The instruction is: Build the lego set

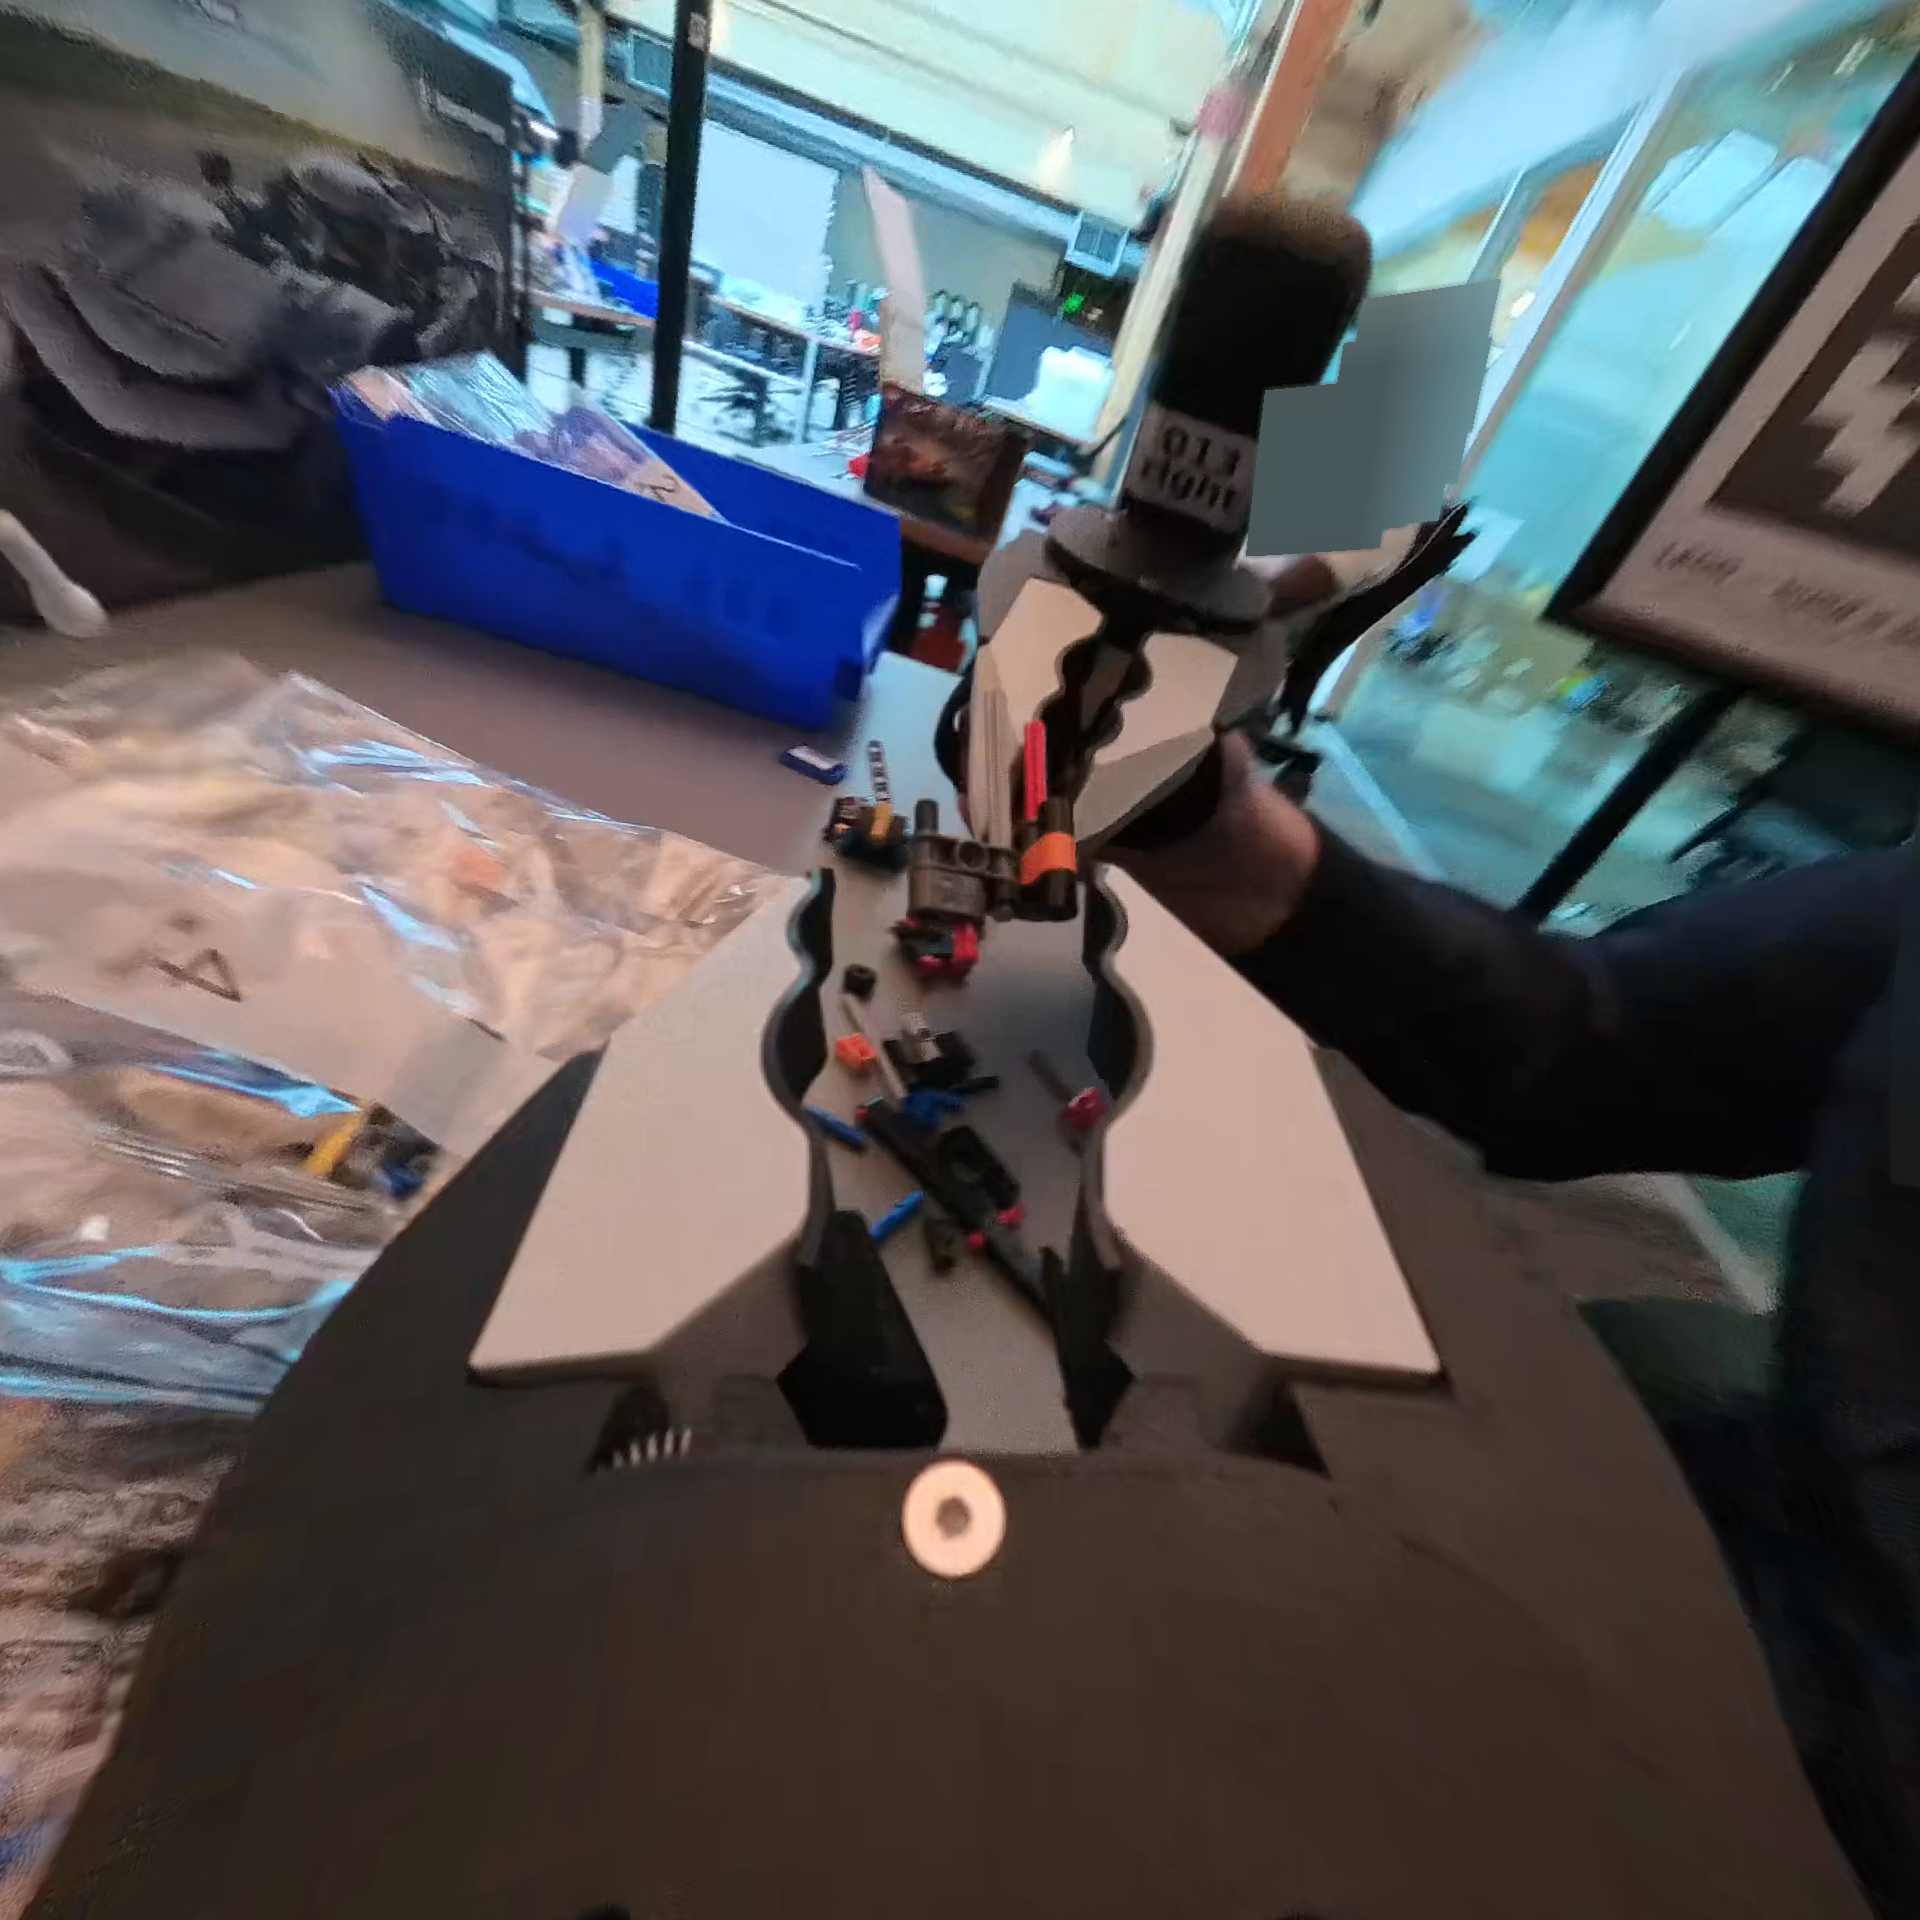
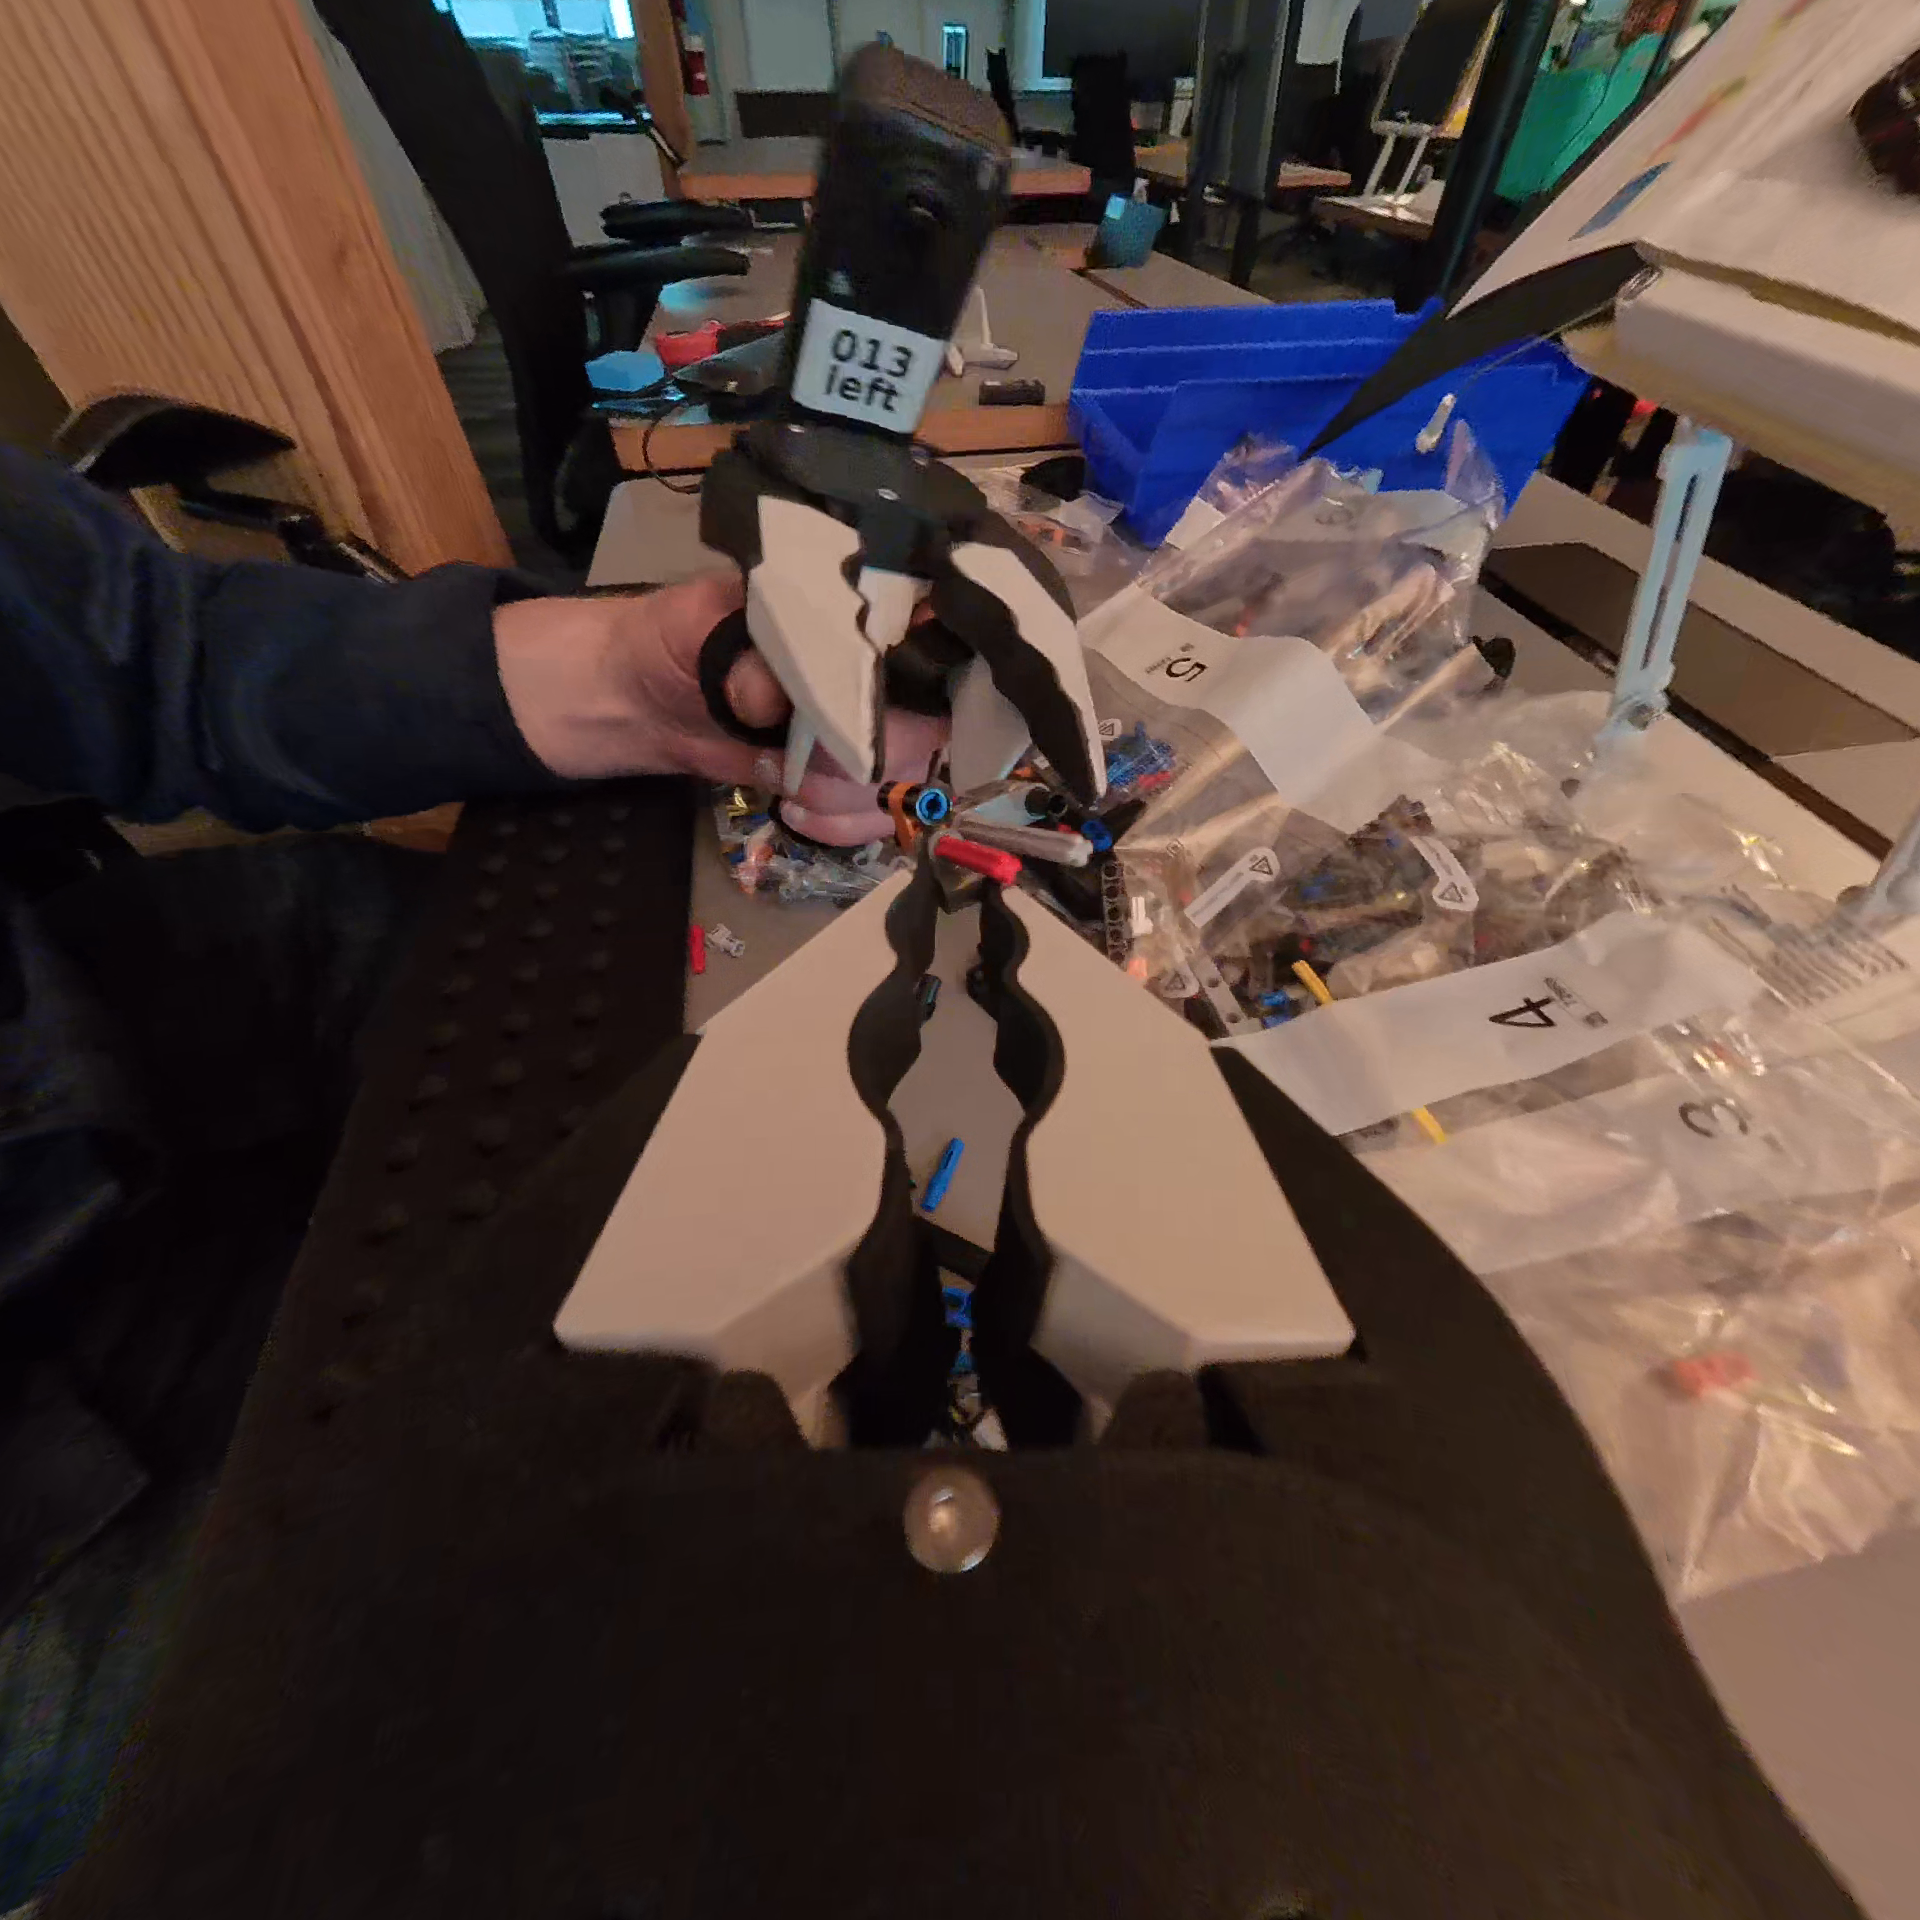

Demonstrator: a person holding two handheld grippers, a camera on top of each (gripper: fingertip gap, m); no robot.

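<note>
Subassembly clamped in R gripper, just beyond L gripper tips; L jaws spread, empty.

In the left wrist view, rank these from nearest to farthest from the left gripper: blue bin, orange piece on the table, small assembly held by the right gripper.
1. Orange piece, on the table between the left gripper's fingers.
2. Assembly, just past the fingertips, held up.
3. Blue bin, far back left.

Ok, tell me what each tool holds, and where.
Right tool pinches the small grey lego assembly at its orange-collared end; left tool holds nothing.
</note>
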